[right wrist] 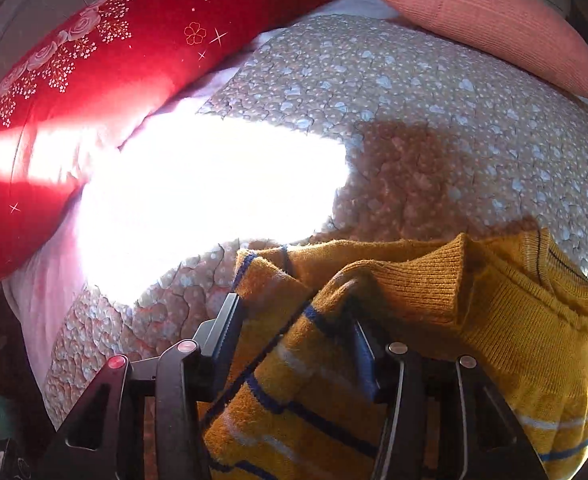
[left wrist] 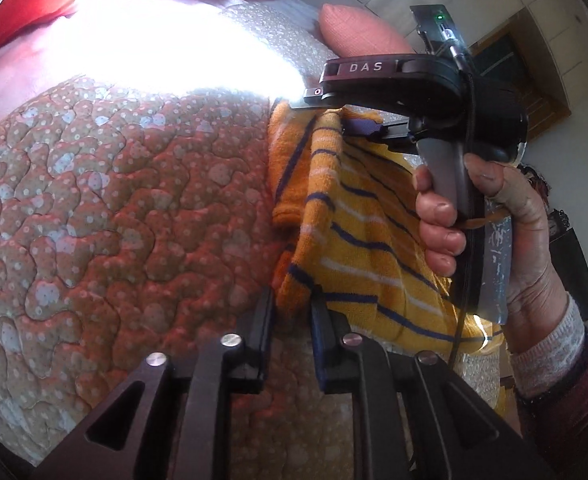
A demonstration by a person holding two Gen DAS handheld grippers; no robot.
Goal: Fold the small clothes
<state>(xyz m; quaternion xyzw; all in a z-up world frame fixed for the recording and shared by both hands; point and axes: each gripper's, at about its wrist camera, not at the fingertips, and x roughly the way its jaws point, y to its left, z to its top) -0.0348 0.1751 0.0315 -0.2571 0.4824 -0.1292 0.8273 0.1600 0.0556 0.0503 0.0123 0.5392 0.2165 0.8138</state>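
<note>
Draping in soft folds, the small knitted sweater (left wrist: 358,240) is fuzzy mustard-yellow wool with navy and white stripes and a ribbed hem; it hangs above the quilted bedspread (left wrist: 113,200), held up between both tools. The left gripper (left wrist: 291,312) has its jaws narrowly parted, with a folded edge of the knit between them. The right gripper (right wrist: 294,320) stands about half open with thick bunched fabric filling the gap; whether its pads press I cannot tell. A hand (left wrist: 494,220) clasps its handle. A red floral pillow (right wrist: 93,80) and a ribbed pink cushion (right wrist: 494,20) lie beyond, a bright sun patch across the bed.
</note>
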